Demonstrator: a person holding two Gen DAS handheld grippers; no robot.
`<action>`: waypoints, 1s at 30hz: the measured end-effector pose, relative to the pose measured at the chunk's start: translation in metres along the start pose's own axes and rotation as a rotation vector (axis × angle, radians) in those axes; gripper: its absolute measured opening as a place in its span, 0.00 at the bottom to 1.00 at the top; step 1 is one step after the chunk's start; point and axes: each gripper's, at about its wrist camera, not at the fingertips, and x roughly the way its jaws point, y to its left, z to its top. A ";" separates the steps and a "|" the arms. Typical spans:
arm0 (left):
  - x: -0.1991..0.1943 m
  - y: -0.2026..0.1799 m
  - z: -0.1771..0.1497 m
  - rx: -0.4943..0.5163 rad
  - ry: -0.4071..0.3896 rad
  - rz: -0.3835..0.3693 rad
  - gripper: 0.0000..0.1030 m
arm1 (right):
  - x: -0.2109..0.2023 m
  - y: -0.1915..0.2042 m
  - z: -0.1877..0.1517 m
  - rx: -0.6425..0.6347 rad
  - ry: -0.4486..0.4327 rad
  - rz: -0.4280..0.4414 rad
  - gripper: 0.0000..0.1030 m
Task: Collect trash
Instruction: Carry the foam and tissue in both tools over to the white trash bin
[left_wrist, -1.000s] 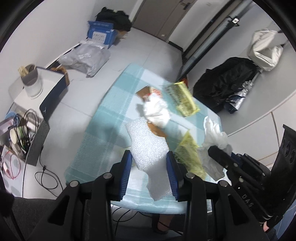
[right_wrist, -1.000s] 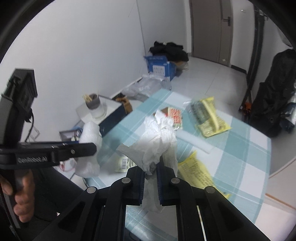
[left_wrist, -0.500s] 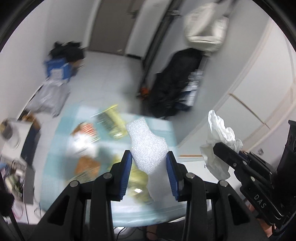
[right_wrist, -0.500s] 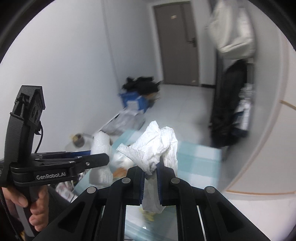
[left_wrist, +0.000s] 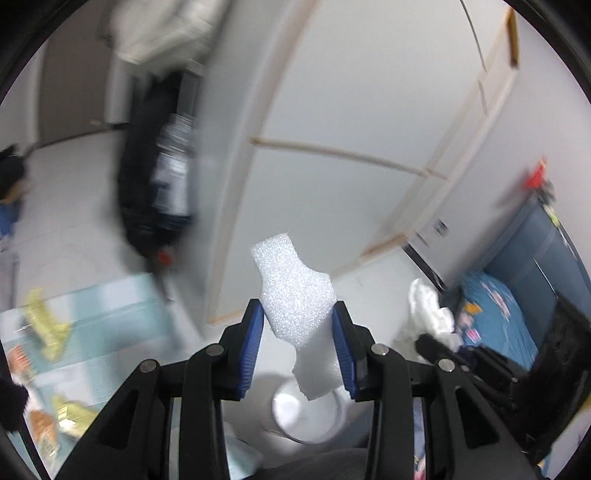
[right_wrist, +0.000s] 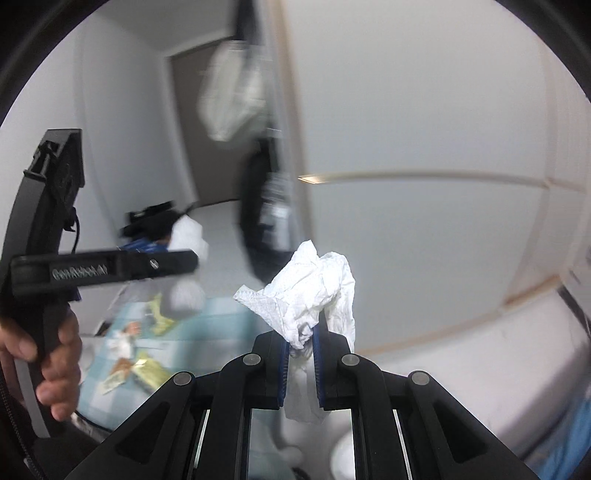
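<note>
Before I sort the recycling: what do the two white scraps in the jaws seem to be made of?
The foam piece: seemingly packing foam, matte, with a fine beaded grain and a clean cut outline. The tissue: apparently soft paper, matte, crumpled into sharp creases with a faint embossed dot pattern.

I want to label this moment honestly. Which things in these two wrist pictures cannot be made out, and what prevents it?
- Left wrist view: the round white container below is half hidden by the white foam piece and the left gripper; whether it is a bin is unclear.
- Left wrist view: the litter on the teal checked tablecloth is blurred.
- Right wrist view: the crumpled white paper tissue in the right gripper hides the floor below it.
</note>
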 end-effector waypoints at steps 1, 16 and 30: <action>0.017 -0.008 -0.002 0.025 0.033 -0.020 0.32 | 0.004 -0.013 -0.006 0.031 0.016 -0.017 0.10; 0.218 -0.061 -0.076 0.151 0.505 -0.140 0.32 | 0.097 -0.145 -0.123 0.335 0.298 -0.094 0.10; 0.312 -0.045 -0.140 0.126 0.834 -0.116 0.32 | 0.161 -0.191 -0.226 0.559 0.503 -0.027 0.12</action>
